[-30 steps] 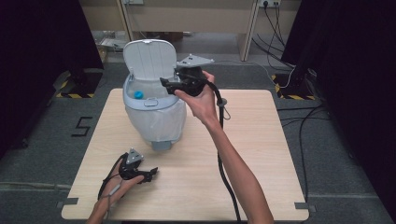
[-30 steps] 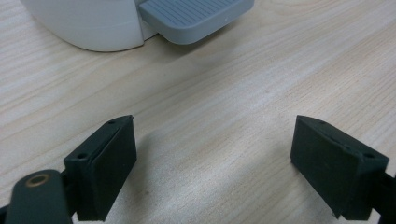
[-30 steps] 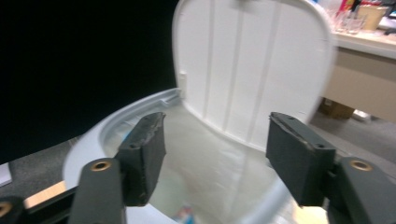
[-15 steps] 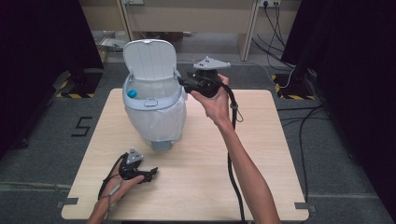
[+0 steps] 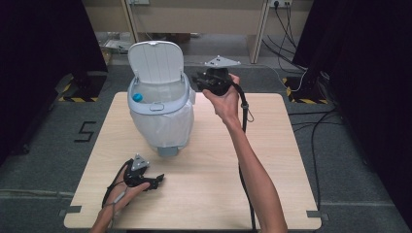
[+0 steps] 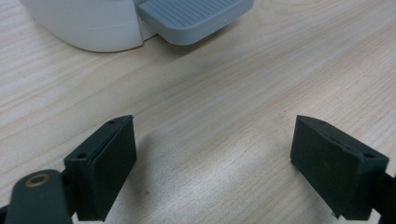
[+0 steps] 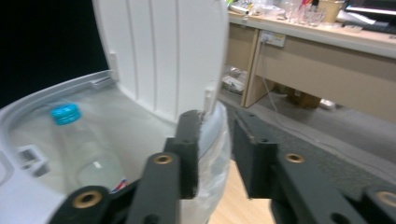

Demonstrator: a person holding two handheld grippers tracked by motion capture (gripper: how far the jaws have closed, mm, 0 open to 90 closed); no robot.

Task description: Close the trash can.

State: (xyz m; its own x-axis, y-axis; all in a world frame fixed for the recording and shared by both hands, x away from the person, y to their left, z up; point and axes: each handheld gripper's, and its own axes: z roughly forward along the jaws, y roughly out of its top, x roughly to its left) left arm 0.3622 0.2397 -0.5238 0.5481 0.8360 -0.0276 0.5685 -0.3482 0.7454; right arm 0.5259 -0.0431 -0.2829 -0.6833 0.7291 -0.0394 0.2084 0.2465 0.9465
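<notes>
Right gripper (image 7: 212, 154), fingers just closing around the pedal bin (image 5: 160, 121)'s rim beside the raised lid (image 5: 156, 60): not clamped. Seat squarely before squeezing. Left gripper (image 6: 215, 163) spread wide.

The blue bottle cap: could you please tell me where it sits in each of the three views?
High view: blue bottle cap, inside the white bin, left side.
Left gripper view: not in it.
Right gripper view: blue bottle cap, middle left, atop the clear bottle.
Shared landmark: the bin's raised lid.
</notes>
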